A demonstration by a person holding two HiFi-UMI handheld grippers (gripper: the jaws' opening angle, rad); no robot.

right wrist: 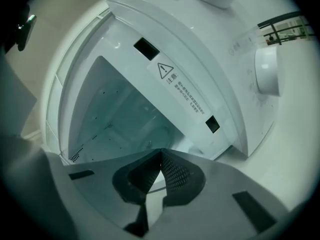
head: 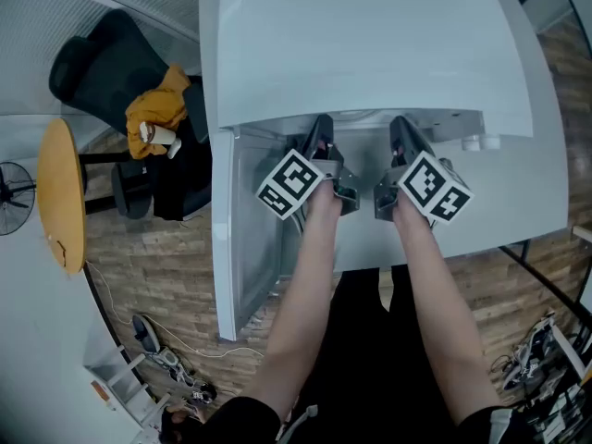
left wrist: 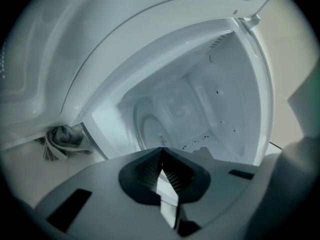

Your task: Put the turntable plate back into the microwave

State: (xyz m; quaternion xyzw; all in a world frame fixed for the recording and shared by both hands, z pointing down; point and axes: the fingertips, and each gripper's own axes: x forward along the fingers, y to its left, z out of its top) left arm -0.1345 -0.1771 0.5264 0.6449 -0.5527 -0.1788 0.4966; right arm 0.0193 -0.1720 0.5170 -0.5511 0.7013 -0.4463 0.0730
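White table (head: 532,188) carries the white microwave (head: 361,44), door open. Crumpled grey cloth (left wrist: 65,140) lies on the pale surface just beside the microwave's base.

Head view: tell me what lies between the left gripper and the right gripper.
Nothing separate shows there in the head view: between the left gripper and the right gripper only the open microwave's pale front edge is visible.
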